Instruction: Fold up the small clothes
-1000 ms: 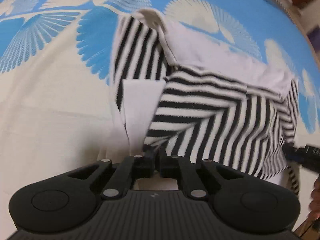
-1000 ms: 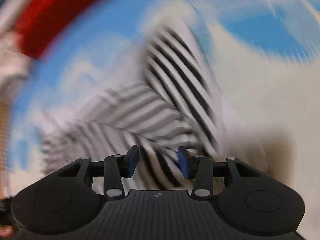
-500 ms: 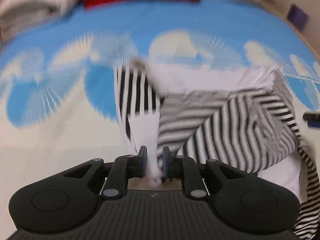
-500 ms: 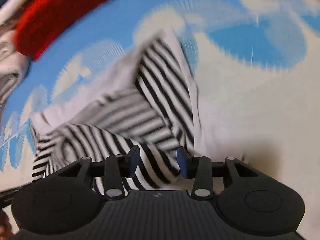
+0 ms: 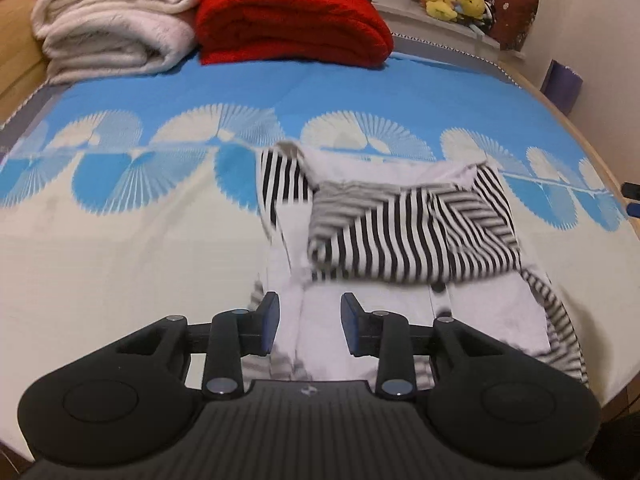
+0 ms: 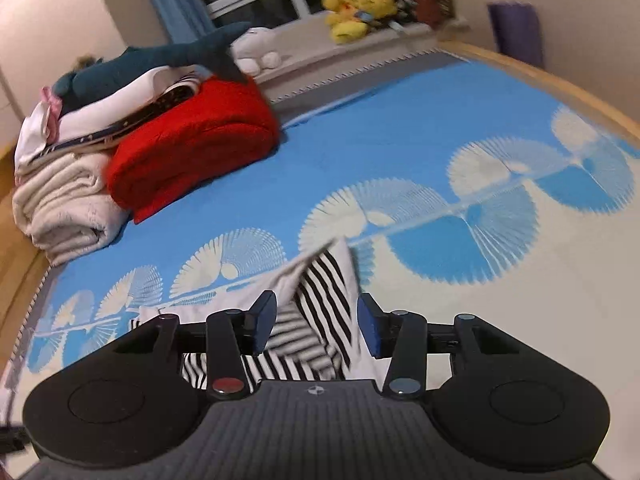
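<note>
Hovering with both sets of jaws wide and empty, I judge myself between folds. My left gripper [image 5: 308, 322] hangs over the near white part of the small black-and-white striped garment [image 5: 412, 232], nothing between its blue pads [image 5: 271, 322]; my right gripper [image 6: 316, 326] is likewise spread, with striped cloth showing in the gap below but not pinched.

The garment lies on the blue-and-cream fan-patterned bedsheet [image 5: 120, 240], partly folded: a striped panel is laid across the middle over a white layer, one striped corner sticks up at the far left, and a striped edge trails off on the right. It looks bunched rather than flat, so the fold seems unfinished.

Next, I think, each gripper must come down onto an outer edge, close on a single thickness, and carry it across without dragging the layers beneath.

Farther back, well apart from the work, sit a folded red blanket [image 5: 292, 20] and, just beside it, a rolled cream fleece blanket [image 5: 116, 20].
</note>
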Available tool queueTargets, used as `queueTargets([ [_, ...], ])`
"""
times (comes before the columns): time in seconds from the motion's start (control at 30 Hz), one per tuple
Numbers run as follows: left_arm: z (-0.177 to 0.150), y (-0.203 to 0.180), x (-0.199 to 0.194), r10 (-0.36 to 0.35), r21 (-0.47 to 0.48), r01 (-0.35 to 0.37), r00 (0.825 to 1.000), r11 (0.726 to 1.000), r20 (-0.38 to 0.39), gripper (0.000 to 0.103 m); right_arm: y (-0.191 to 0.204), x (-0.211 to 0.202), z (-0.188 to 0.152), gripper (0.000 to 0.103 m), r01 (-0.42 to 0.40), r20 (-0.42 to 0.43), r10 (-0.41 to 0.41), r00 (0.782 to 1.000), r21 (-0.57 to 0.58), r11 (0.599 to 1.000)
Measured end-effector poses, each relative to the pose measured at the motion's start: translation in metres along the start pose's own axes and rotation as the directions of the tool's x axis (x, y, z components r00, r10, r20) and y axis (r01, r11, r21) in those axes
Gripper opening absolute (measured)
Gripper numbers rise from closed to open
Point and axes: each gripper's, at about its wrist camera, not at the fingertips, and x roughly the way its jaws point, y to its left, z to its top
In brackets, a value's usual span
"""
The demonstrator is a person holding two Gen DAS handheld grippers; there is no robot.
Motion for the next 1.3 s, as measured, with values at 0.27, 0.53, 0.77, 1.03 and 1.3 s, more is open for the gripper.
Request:
queueTargets([
  [0.27,-0.089,0.011,0.013,0.013,-0.116,-0.026,0.994,0.993,-0.113,0.043,-0.041,-0.049,-0.096,0.055,0.054,-0.099,-0.050,0.994,0.036,0.998],
  [0.53,-0.123,0.047,0.033,-0.054,-0.323,-0.016,0.977,0.946,-0.206,0.079,-0.043,-0.022,-0.164,0.054,0.087,-0.257,-0.079,0.963,0.018,0.996],
  [0.77,-0.129,0.051,0.057,-0.100,-0.386,0.005,0.968,0.923,-0.228,0.079,-0.050,0.001,-0.185,0.063,0.149,-0.287,-0.174,0.942,-0.108,0.983],
  [1.03,-0.135,0.041,0.069,-0.079,-0.320,-0.015,0.957,0.947,-0.278,0.079,-0.055,0.016,-0.198,0.065,0.203,-0.336,-0.241,0.910,-0.145,0.968],
  [1.3,-0.137,0.035,0.075,-0.059,-0.303,-0.036,0.953,0.952,-0.297,0.079,-0.069,0.020,-0.203,0.067,0.234,-0.367,-0.251,0.896,-0.091,0.968],
])
